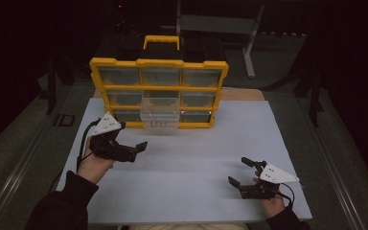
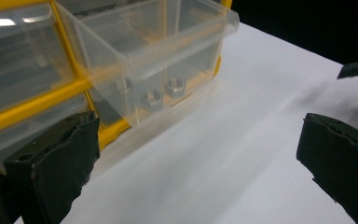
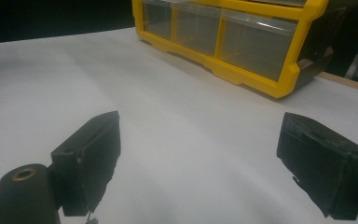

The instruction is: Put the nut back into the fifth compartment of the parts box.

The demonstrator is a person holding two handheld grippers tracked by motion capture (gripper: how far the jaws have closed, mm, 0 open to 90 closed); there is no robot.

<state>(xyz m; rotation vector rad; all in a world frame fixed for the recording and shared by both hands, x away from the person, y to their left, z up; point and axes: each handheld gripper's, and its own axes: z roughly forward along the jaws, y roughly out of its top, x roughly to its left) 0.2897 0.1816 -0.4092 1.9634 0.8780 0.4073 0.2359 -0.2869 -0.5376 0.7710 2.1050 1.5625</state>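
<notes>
Both claws, left [image 1: 133, 149] and right [image 1: 243, 175], gape empty; organizer [image 1: 158, 91] shows no legible writing.

Organizer [image 1: 158, 91] at table [image 1: 196, 191] rear; drawer [image 1: 159, 114] protrudes, nuts [image 2: 152, 97] inside — left gripper [image 1: 136, 149] before it, right gripper [image 1: 242, 172] near-right.
</notes>
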